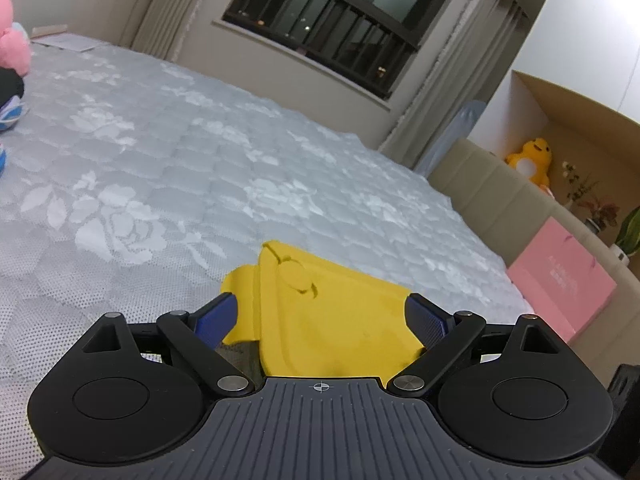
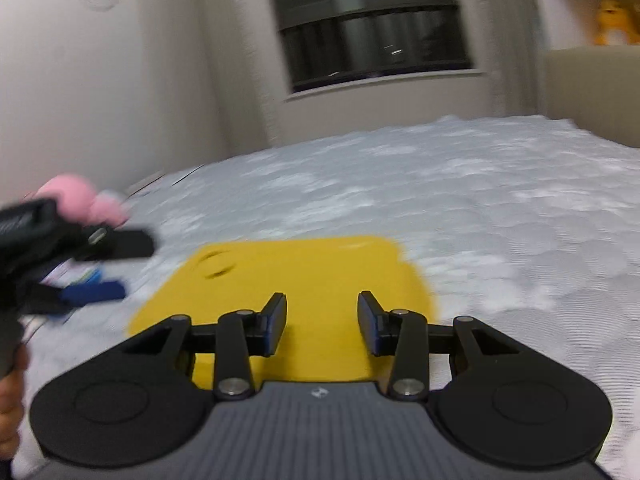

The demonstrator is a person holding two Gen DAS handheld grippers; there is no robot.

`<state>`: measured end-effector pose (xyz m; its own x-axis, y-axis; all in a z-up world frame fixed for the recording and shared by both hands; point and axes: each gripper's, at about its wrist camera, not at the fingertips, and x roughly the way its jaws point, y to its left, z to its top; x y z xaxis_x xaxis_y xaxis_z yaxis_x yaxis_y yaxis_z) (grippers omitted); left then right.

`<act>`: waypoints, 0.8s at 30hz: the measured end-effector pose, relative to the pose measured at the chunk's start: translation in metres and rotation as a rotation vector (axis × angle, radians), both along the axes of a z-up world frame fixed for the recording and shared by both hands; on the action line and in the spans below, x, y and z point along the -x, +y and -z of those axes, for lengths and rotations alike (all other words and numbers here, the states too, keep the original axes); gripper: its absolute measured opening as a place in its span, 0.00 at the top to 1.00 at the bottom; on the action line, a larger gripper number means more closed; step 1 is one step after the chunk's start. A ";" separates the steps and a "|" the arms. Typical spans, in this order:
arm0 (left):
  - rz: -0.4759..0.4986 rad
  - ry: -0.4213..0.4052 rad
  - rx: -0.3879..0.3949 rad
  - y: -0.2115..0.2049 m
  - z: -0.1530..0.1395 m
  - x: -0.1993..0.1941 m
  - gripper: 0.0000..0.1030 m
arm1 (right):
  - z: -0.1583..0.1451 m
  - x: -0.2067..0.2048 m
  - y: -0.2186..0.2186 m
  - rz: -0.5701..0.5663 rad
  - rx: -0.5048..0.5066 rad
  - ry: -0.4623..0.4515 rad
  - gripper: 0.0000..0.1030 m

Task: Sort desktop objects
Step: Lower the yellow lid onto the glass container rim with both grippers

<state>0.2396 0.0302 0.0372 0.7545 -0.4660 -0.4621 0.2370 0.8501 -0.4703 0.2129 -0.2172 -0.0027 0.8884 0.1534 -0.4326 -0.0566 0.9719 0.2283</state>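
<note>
A flat yellow case point(image 1: 320, 312) with a round clasp flap lies on the grey-white quilted mattress point(image 1: 160, 160). In the left wrist view my left gripper point(image 1: 320, 316) stands wide open with the case between its blue pads, not clamped. In the right wrist view the same yellow case point(image 2: 288, 276) lies just ahead of and under my right gripper point(image 2: 322, 320), which is open and empty above its near edge. The left gripper point(image 2: 92, 292) shows blurred at the case's left edge.
A pink plush toy point(image 1: 12, 40) and a blue-white object point(image 1: 8, 116) sit at the far left of the mattress. A beige headboard point(image 1: 500, 184), a pink box point(image 1: 560, 284) and a yellow plush point(image 1: 532, 160) stand to the right. A window point(image 1: 332, 24) is behind.
</note>
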 end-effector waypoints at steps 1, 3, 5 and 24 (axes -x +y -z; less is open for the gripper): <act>0.006 0.007 0.002 -0.001 0.002 -0.001 0.09 | -0.001 0.000 -0.004 0.020 0.003 -0.003 0.58; 0.026 0.019 0.015 -0.003 0.004 -0.003 0.09 | -0.002 -0.002 -0.015 0.062 -0.002 -0.010 0.58; 0.050 0.026 0.031 -0.005 0.006 -0.003 0.09 | -0.002 -0.003 -0.028 0.107 -0.044 -0.014 0.50; -0.016 0.219 0.349 0.043 0.060 -0.052 0.42 | 0.038 -0.026 -0.089 0.121 -0.566 0.082 0.61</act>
